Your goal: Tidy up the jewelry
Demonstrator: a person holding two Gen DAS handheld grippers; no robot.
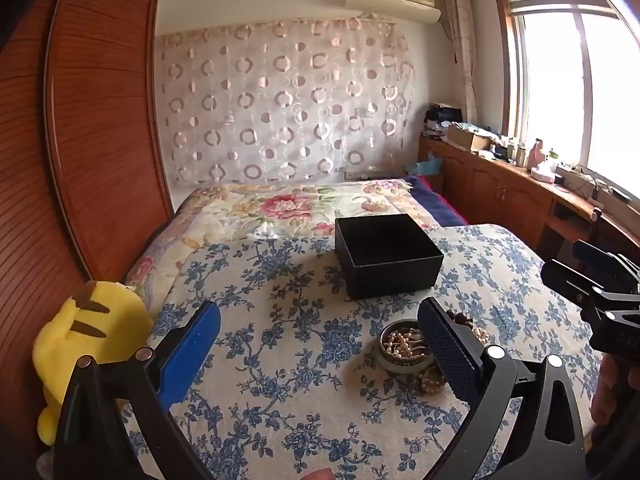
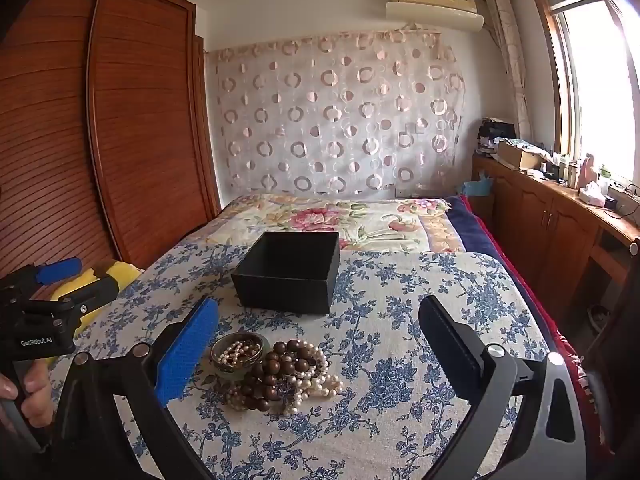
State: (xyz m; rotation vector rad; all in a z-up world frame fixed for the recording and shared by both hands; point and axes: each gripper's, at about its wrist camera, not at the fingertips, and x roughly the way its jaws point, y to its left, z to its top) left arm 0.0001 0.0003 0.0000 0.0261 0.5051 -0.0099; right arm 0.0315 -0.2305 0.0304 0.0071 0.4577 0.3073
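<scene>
An open black box (image 1: pixel 386 254) (image 2: pixel 290 272) stands on the blue-flowered cloth. In front of it sits a small round dish (image 1: pixel 404 346) (image 2: pixel 237 354) holding pearl beads. Beside the dish lies a pile of brown wooden bead bracelets (image 2: pixel 280 364) and pearl strands (image 2: pixel 316 380). My left gripper (image 1: pixel 320 340) is open and empty, above the cloth, with the dish by its right finger. My right gripper (image 2: pixel 320 340) is open and empty, with the jewelry pile between its fingers and nearer the left one. Each gripper shows at the edge of the other's view: the right (image 1: pixel 592 292), the left (image 2: pixel 44 296).
The blue-flowered cloth (image 2: pixel 420 320) covers the near end of a bed with a pink floral quilt (image 2: pixel 360 220). A yellow plush toy (image 1: pixel 88 344) lies at the left edge. A wooden wardrobe (image 2: pixel 120 120) stands left; a cluttered wooden counter (image 2: pixel 560 200) runs under the window at right.
</scene>
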